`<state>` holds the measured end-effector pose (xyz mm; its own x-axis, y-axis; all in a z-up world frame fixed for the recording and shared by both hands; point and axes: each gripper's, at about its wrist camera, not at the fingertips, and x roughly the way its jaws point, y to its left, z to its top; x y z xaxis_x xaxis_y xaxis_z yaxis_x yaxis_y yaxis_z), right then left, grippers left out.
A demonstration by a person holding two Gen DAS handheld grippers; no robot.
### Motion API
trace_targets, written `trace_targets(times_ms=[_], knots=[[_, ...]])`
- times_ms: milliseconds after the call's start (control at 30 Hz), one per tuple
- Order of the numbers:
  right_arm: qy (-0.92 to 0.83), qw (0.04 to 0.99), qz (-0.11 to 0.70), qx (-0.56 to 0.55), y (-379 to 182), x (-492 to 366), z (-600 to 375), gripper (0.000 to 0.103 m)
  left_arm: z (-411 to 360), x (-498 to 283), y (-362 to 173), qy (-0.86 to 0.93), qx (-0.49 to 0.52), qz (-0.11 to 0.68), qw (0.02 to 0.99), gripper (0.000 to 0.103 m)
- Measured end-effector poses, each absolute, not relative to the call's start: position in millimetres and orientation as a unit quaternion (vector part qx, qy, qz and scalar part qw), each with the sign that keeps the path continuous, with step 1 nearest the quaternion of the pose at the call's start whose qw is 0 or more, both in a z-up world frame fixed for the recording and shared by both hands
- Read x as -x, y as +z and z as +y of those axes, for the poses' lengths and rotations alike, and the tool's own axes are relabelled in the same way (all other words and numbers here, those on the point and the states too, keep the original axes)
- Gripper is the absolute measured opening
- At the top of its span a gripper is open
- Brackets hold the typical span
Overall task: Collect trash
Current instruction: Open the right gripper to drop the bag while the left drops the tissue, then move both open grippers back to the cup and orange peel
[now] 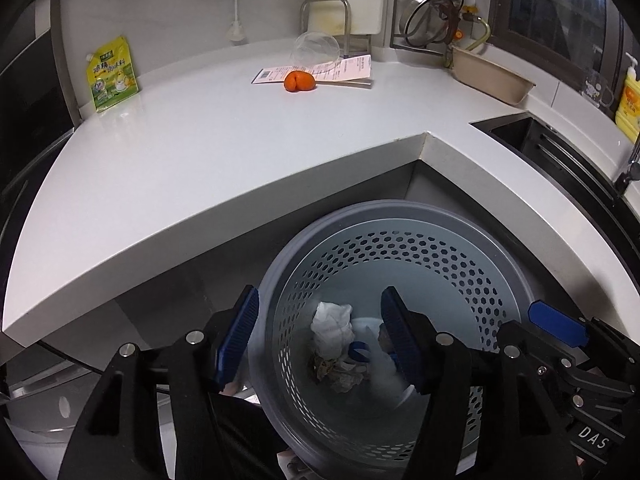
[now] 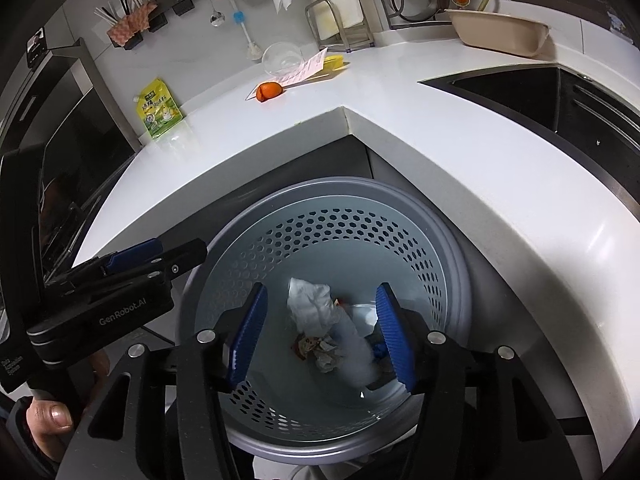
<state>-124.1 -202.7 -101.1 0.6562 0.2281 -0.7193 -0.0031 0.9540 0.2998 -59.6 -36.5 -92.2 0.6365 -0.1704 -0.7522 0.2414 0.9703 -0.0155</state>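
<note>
A grey perforated waste bin (image 1: 460,248) (image 2: 400,216) stands on the floor below the counter corner. Inside it lie a crumpled white tissue (image 1: 332,326) (image 2: 312,306), crumpled wrappers (image 1: 340,372) (image 2: 316,348) and a blurred clear item (image 2: 356,352). My left gripper (image 1: 320,336) hangs over the bin, open, nothing between its blue pads. My right gripper (image 2: 320,332) is also open above the bin, empty. Each gripper shows at the edge of the other's view: right gripper (image 1: 560,328), left gripper (image 2: 156,264). On the counter rest an orange peel (image 1: 299,81) (image 2: 269,91), a receipt (image 1: 332,70) (image 2: 306,68) and a clear plastic cup (image 1: 316,48) (image 2: 282,58).
A yellow seasoning pouch (image 1: 112,74) (image 2: 160,108) leans on the wall at left. A beige basin (image 1: 492,76) (image 2: 496,34) and a sink (image 1: 560,152) (image 2: 540,96) lie to the right. A yellow soap bottle (image 1: 628,108) stands far right. A hand (image 2: 50,416) grips the left tool.
</note>
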Motion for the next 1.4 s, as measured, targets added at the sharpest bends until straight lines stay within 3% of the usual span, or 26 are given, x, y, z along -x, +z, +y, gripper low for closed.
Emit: trace_targets(times_ms=[267, 333, 400, 600, 833, 1400], knots=[[0.066, 0.900, 0.407, -0.142, -101.4, 125.8, -203.2, 0.055, -34.7, 61.3, -90.9, -0.113, -0.043, 0.403, 0.907, 0.068], [0.065, 0.901, 0.405, -0.143, -101.3, 125.8, -204.4, 0.057, -34.3, 61.7, -90.5, -0.115, -0.042, 0.402, 0.908, 0.072], [0.069, 0.901, 0.403, -0.146, -101.9, 126.7, -205.4, 0.059, -32.9, 63.1, -89.5, -0.117, -0.038, 0.396, 0.910, 0.084], [0.076, 0.906, 0.387, -0.151, -97.1, 127.8, -206.7, 0.062, -27.2, 64.4, -82.6, -0.120, -0.029, 0.374, 0.919, 0.095], [0.079, 0.923, 0.351, -0.139, -77.8, 126.2, -205.1, 0.071, -12.6, 59.8, -64.1, -0.107, -0.013, 0.344, 0.933, 0.097], [0.080, 0.952, 0.282, -0.091, -13.3, 31.0, -220.1, 0.075, 6.3, -8.7, -9.6, -0.043, 0.003, 0.282, 0.958, 0.097]])
